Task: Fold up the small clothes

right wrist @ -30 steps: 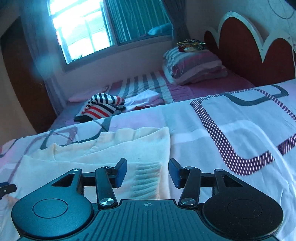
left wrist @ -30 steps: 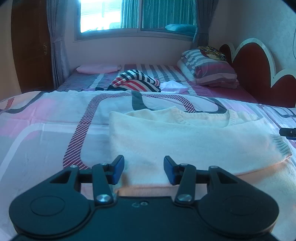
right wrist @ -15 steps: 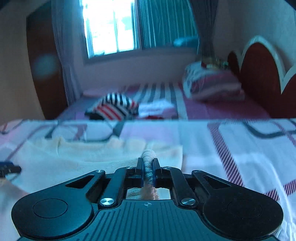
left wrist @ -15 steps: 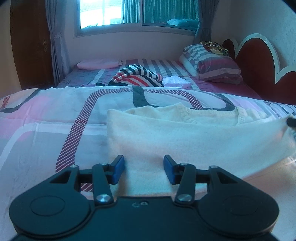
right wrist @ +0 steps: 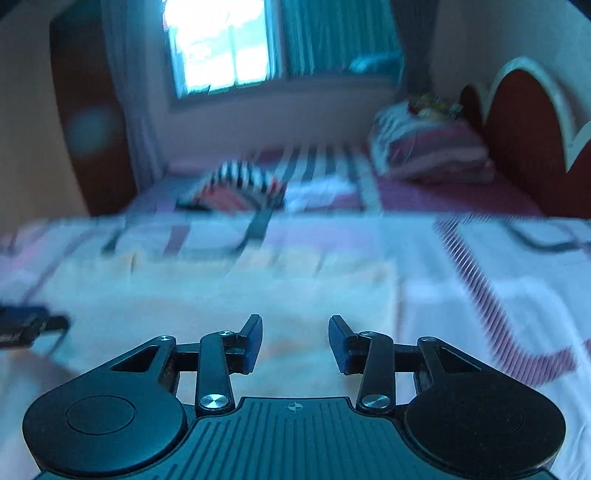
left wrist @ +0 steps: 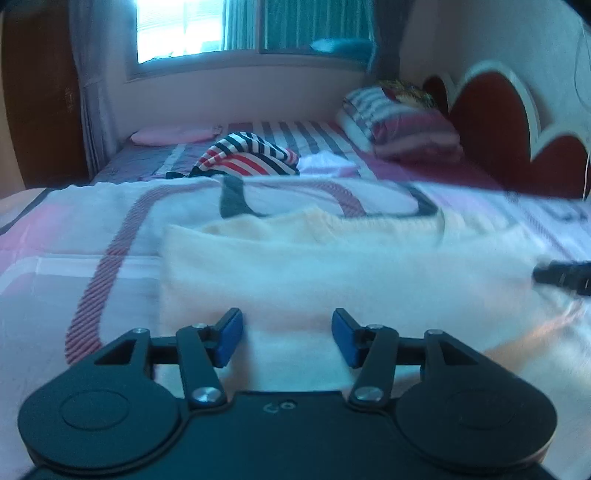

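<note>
the bed [left wrist: 92,236] fills both views, its patterned cover running off the frame to left and right, with bare cover open on the left of the left wrist view and on the right of the right wrist view. the headboard [left wrist: 491,133] closes off the right side, and the window [left wrist: 181,29] wall closes off the far end. a stack of pillows [left wrist: 402,125] lies by the headboard, and a striped garment [left wrist: 247,155] sits heaped well beyond the work area, near the far end.

the cream sweater [left wrist: 332,273] lies flat on the cover just ahead of both grippers. its left edge is straight and plain in the left wrist view; its right edge ends at bare cover in the right wrist view [right wrist: 221,306], though that view is blurred.

the left gripper [left wrist: 287,339] points down at a slant over the sweater's near part. its jaws have just been opening and stand moderately apart, the blue pads [left wrist: 229,338] clear of the cloth, nothing pinched.

the right gripper [right wrist: 295,341] slants down likewise over the sweater's right portion. its jaws have just been opening and stand somewhat apart; no fold of cloth is between the pads. its tip shows at the right edge of the left wrist view [left wrist: 561,275].
</note>
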Tool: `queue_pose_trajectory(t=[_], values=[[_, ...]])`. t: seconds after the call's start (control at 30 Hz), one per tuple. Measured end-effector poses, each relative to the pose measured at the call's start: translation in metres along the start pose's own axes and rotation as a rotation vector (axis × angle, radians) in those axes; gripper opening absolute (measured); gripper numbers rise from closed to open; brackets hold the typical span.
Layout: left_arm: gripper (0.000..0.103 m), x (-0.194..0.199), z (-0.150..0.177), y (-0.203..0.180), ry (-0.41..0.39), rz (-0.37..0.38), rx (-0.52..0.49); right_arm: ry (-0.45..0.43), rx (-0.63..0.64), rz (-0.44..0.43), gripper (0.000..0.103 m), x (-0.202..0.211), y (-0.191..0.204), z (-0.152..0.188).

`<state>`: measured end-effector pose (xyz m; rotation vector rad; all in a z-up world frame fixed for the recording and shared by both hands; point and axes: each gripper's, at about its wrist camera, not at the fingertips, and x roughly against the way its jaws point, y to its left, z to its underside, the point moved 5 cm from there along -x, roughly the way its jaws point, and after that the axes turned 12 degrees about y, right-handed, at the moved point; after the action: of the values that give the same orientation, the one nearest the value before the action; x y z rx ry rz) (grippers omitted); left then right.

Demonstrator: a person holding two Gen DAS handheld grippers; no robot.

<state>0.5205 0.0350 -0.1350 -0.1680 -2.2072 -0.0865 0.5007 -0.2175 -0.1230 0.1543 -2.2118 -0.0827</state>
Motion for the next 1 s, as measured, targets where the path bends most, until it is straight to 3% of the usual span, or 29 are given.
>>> queue_pose_trajectory(t=[0.03,0.13,0.23,0.3,0.37,0.43,0.5,0.6,0.67,0.77,0.83,1.0], values=[[0.054,-0.001,0.002,0.0,-0.008,0.001,-0.004,0.055,0.014,0.043,0.04,-0.01,0.003,0.008],[0.055,0.002,-0.004,0.009,0.004,0.022,0.012,0.033,0.018,0.1,0.041,-0.006,0.01,0.009],[0.054,0.005,-0.019,0.024,-0.023,0.011,0.023,-0.056,-0.036,0.02,0.041,0.001,0.01,-0.001],[0.054,-0.001,-0.032,0.036,-0.022,0.017,0.049,-0.075,-0.053,0.023,0.041,-0.004,0.01,-0.012],[0.054,-0.013,-0.047,0.044,-0.021,0.031,0.051,-0.074,-0.069,0.022,0.041,-0.014,0.01,-0.022],[0.056,-0.04,-0.054,0.052,0.07,0.067,0.055,-0.061,-0.081,0.022,0.041,-0.023,0.008,-0.028],[0.056,-0.049,-0.057,0.062,0.04,0.057,0.064,-0.017,-0.105,0.097,0.041,-0.041,-0.001,-0.029],[0.055,-0.041,-0.059,0.067,0.026,0.051,0.065,-0.033,-0.148,0.093,0.041,-0.038,-0.008,-0.034],[0.055,-0.031,-0.055,0.072,-0.013,-0.009,0.069,-0.066,-0.151,0.064,0.041,-0.028,-0.003,-0.036],[0.055,-0.022,-0.049,0.066,-0.032,0.02,0.071,-0.095,-0.096,-0.021,0.041,-0.018,0.025,-0.039],[0.055,-0.015,-0.05,0.047,-0.041,0.033,0.016,-0.097,-0.054,-0.087,0.041,-0.02,0.049,-0.04],[0.055,-0.012,-0.047,0.004,-0.029,0.063,-0.047,-0.06,-0.002,-0.166,0.041,-0.037,0.098,-0.041]])
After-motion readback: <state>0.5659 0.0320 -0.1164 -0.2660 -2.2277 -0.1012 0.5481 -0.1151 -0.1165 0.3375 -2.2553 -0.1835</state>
